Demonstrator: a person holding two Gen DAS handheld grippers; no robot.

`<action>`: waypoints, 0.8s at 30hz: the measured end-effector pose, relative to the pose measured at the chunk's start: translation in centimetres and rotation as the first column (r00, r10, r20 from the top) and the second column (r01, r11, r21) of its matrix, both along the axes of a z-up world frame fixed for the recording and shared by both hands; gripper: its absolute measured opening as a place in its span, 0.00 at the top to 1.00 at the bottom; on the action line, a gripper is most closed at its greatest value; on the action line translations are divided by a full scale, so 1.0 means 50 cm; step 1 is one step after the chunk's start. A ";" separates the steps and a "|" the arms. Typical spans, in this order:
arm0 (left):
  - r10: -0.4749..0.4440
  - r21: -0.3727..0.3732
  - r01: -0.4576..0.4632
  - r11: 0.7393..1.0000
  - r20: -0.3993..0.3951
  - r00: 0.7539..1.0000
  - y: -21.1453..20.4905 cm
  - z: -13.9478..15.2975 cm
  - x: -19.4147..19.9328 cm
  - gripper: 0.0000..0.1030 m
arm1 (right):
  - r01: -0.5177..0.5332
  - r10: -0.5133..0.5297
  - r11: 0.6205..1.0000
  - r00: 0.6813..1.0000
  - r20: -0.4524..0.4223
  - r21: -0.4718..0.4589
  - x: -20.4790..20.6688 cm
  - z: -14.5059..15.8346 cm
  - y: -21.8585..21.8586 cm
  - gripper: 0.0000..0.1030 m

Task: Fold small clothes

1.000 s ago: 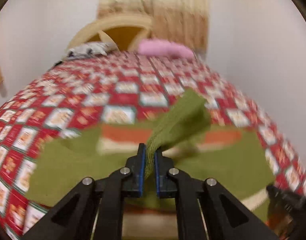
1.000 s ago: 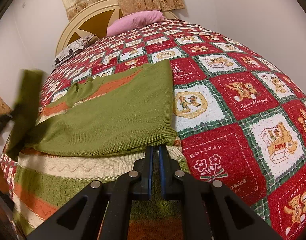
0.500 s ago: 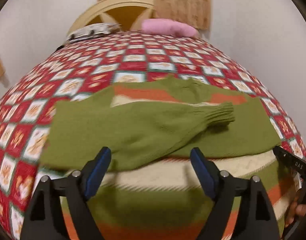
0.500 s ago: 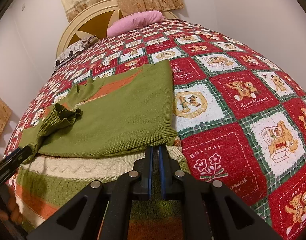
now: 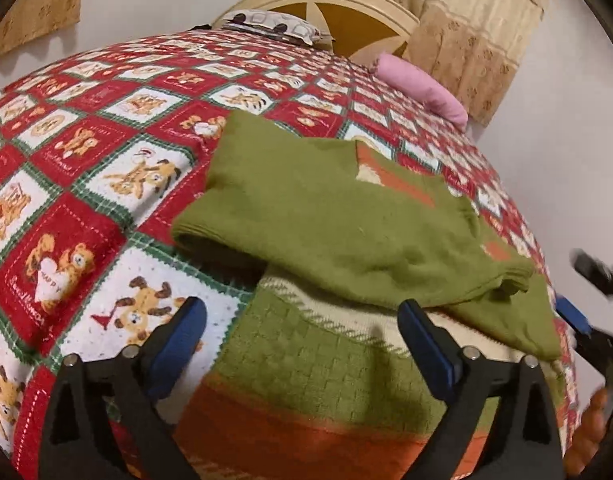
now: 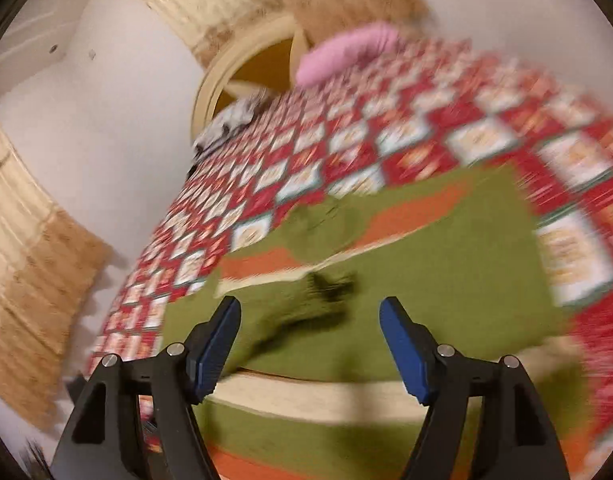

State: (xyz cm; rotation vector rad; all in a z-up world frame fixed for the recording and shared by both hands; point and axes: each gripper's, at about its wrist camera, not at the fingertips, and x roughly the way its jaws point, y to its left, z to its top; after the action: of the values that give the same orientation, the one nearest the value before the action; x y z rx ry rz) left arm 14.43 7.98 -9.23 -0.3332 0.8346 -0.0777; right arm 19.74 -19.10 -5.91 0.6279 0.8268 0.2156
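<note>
A small green knit sweater [image 5: 326, 224] with cream and orange stripes lies flat on the quilted bed. Both its sleeves are folded across the chest; one cuff [image 5: 510, 276] rests on top. My left gripper [image 5: 302, 344] is open and empty, just above the sweater's lower striped part. My right gripper [image 6: 310, 344] is open and empty, above the sweater [image 6: 446, 280] near the folded cuff [image 6: 330, 284]; this view is motion-blurred. The right gripper also shows blurred at the right edge of the left wrist view [image 5: 586, 312].
The bed is covered by a red, white and green teddy-bear quilt [image 5: 86, 200]. A pink pillow [image 5: 422, 88] and a patterned pillow [image 5: 274, 28] lie by the round headboard [image 5: 346, 4]. Walls and curtains [image 5: 478, 28] surround the bed.
My left gripper let go of the sleeve, which now lies across the chest, and swung left. My right gripper released the sweater's edge, opened and lifted away.
</note>
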 end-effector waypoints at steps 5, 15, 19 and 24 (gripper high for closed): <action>0.000 -0.036 0.001 0.999 0.010 1.000 0.031 -0.003 -0.007 0.01 | -0.036 0.043 0.999 0.979 -0.200 0.038 0.107 -0.088 0.062 0.30; -0.002 -0.034 0.002 0.999 0.009 1.000 0.029 -0.003 -0.004 0.01 | -0.075 0.102 0.976 0.987 0.123 -0.204 0.076 0.105 0.080 0.95; -0.002 -0.034 0.003 0.999 0.008 1.000 0.029 -0.003 -0.003 0.01 | -0.020 0.118 0.937 0.958 0.262 -0.348 0.022 0.185 0.050 0.95; -0.003 -0.031 0.003 1.000 0.008 1.000 0.029 -0.004 -0.003 0.01 | 0.000 0.105 0.838 0.981 0.161 -0.546 0.001 0.105 -0.002 0.94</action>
State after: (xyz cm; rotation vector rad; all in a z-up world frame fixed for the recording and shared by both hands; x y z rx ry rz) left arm 14.30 9.44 -9.42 -0.3604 0.8268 -0.0946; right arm 19.79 -19.21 -0.65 0.0421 0.6803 0.0772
